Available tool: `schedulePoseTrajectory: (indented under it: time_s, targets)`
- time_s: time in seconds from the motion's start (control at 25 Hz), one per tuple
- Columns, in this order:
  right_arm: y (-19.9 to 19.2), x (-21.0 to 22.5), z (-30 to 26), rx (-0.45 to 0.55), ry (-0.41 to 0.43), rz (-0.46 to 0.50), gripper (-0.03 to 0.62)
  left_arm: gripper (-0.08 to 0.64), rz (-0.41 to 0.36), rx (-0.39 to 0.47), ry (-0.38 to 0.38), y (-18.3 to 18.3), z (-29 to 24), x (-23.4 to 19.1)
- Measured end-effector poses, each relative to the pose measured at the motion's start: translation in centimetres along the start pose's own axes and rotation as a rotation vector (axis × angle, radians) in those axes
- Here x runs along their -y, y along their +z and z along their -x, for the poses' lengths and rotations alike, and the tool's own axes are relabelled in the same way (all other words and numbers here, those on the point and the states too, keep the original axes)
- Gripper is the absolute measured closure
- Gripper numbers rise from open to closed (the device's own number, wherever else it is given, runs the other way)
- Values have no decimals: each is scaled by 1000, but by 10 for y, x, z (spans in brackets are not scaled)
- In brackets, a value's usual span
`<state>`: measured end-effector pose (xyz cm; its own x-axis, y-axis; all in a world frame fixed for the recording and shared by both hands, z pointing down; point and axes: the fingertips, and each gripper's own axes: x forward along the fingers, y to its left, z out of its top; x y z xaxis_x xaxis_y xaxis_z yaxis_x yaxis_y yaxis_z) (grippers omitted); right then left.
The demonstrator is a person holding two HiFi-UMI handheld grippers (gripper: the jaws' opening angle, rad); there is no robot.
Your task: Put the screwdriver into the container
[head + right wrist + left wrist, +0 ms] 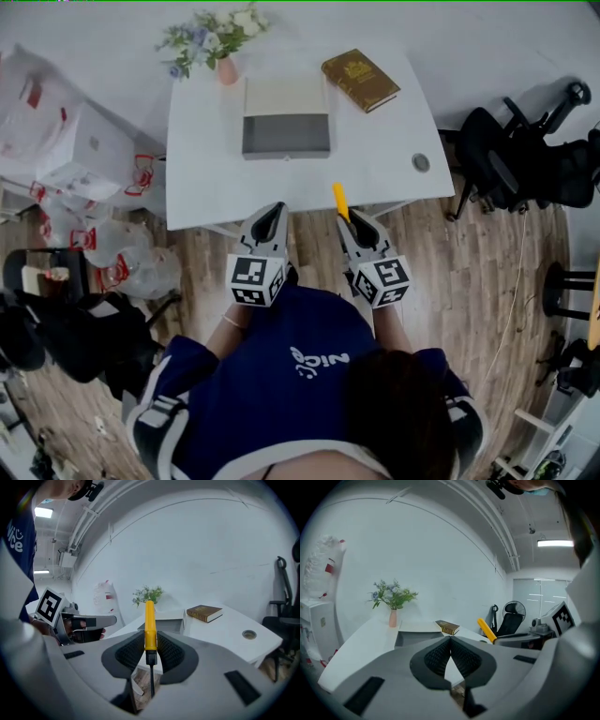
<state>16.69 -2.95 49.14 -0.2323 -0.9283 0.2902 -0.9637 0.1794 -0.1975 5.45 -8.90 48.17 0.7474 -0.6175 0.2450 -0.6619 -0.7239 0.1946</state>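
Nearest the head camera, the person's blue-clad shoulders are filling the lower frame, with both arms reaching toward the near edge of the white tabletop. At the right, the right gripper is clamping the screwdriver: its ribbed pads are pressing on the lower end of the yellow handle, just above the black collar. The handle is jutting forward past the fingertips, while the thin dark shaft is running back between the jaws toward the gripper's camera. At the left, the left gripper is holding nothing, its jaw tips meeting at a point. The container, an open grey box with its pale lid propped at the far side, is sitting mid-tabletop, well apart from both grippers and apparently empty. A brown book is lying at the far right, and a vase of flowers is standing at the far left. The tool is probably light and stiff, but its smooth round handle is likely to swivel or slide between the pads. The hold near the collar is leaving most of the handle overhanging, so a grip nearer mid-handle would probably be steadier for lowering the tool into the box.
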Motion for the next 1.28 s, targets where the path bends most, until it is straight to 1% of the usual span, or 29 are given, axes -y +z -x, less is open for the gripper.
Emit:
schedulePoseTrajectory:
  time_s: [0.24,0.44,0.72,0.84,1.0,1.28]
  targets:
    - [20,0,-55,-10,-31,25,494,543,10,3,-29,19,-35,-54]
    - [27,-4,-90,2,-62,28,494,543,-7,9,-65,32,-55,-85]
    - [43,1,-116,12,-54,51,494,543,6,13,-46,39,-68,-108]
    - [53,8,-130,15,-26,72,494,543,16,16,-24,39,-72,-113]
    - [63,14,-150,-12,36,121,492,543,38,10,23,40,-76,-120]
    - [82,25,-195,-82,162,251,492,543,69,43,126,59,-91,-141]
